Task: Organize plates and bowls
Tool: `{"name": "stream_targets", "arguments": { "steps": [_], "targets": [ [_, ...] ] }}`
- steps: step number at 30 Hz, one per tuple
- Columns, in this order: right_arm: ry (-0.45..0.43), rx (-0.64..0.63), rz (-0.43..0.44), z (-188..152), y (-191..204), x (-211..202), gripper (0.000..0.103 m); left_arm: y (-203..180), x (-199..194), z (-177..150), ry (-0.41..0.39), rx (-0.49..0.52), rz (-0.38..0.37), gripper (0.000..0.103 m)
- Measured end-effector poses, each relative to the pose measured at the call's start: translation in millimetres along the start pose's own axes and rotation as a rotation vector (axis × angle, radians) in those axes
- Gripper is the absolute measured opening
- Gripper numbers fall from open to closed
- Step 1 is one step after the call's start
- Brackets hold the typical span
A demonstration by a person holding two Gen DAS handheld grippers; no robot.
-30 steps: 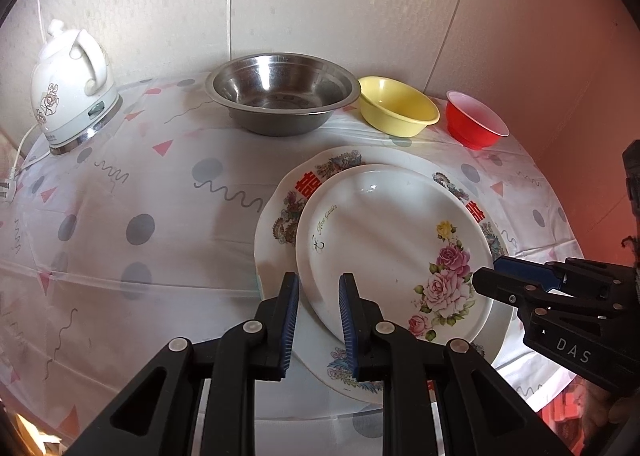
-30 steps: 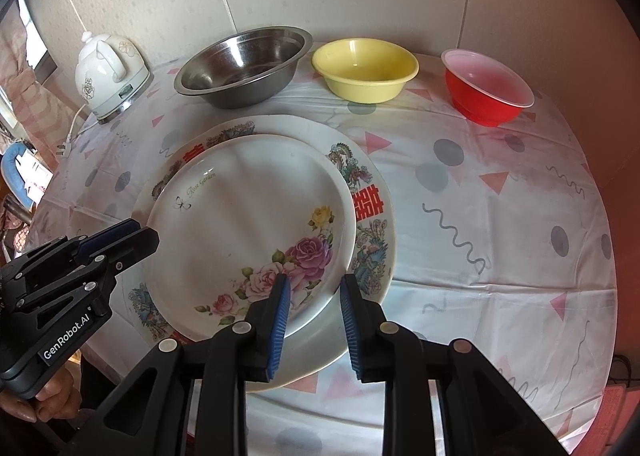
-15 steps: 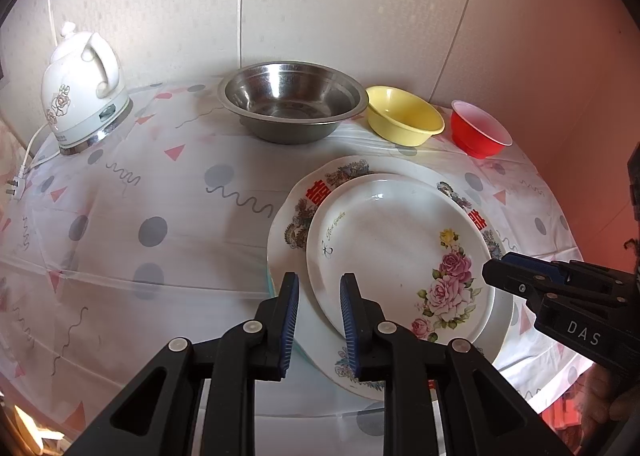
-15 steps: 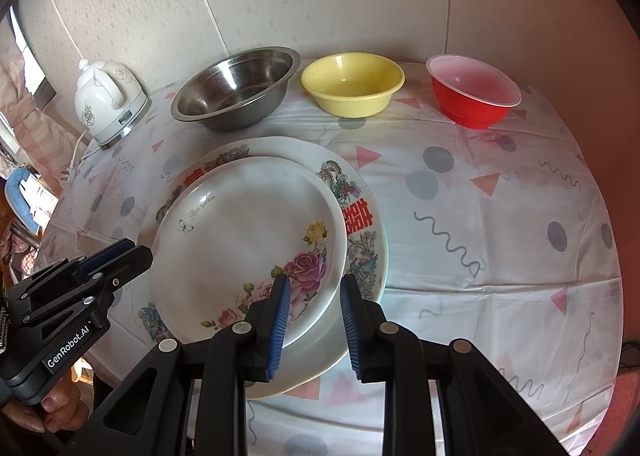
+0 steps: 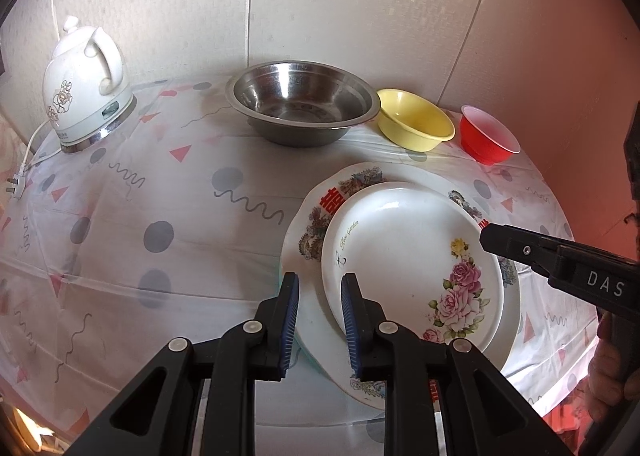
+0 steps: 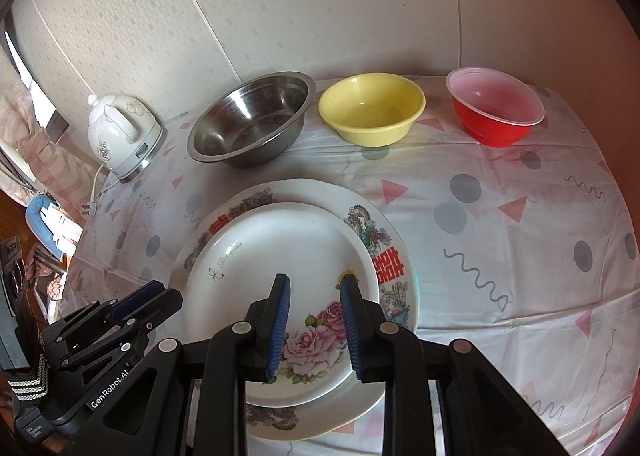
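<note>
A white rose-patterned plate (image 5: 400, 248) (image 6: 280, 256) lies on a larger plate with red characters (image 5: 332, 200) (image 6: 384, 264) at the table's near side. My left gripper (image 5: 318, 288) hovers over their left edge, its jaws a narrow gap apart with nothing between them. My right gripper (image 6: 314, 288) hangs above the rose plate's near part, likewise narrowly open and empty. Along the wall stand a steel bowl (image 5: 302, 112) (image 6: 252, 124), a yellow bowl (image 5: 416, 124) (image 6: 372, 108) and a red bowl (image 5: 488, 134) (image 6: 496, 112), each apart from the others.
A white electric kettle (image 5: 84, 84) (image 6: 120, 132) stands at the back left, its cord and plug (image 5: 16, 186) trailing over the patterned tablecloth (image 5: 160, 216). The wall runs close behind the bowls. The table edge falls away just below both grippers.
The right gripper has lifted slightly and rolled, now standing over the rose plate rather than at its rim. The left view has drawn back a little. Plates and bowls have not moved.
</note>
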State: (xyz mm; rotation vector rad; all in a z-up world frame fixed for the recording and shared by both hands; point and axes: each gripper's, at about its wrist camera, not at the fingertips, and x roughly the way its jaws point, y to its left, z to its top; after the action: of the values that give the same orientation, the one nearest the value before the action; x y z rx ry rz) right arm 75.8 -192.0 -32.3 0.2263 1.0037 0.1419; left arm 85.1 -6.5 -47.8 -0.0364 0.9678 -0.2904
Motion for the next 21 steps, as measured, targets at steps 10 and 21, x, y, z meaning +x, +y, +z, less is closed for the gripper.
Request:
{"name": "stream_targets", "arguments": {
  "steps": [10, 21],
  "targets": [
    [0.004, 0.044, 0.091, 36, 9, 23, 0.027, 32, 8, 22, 0.006, -0.088, 0.017, 0.027],
    [0.013, 0.193, 0.143, 81, 9, 65, 0.032, 62, 29, 56, 0.018, -0.185, 0.014, 0.027]
  ]
}}
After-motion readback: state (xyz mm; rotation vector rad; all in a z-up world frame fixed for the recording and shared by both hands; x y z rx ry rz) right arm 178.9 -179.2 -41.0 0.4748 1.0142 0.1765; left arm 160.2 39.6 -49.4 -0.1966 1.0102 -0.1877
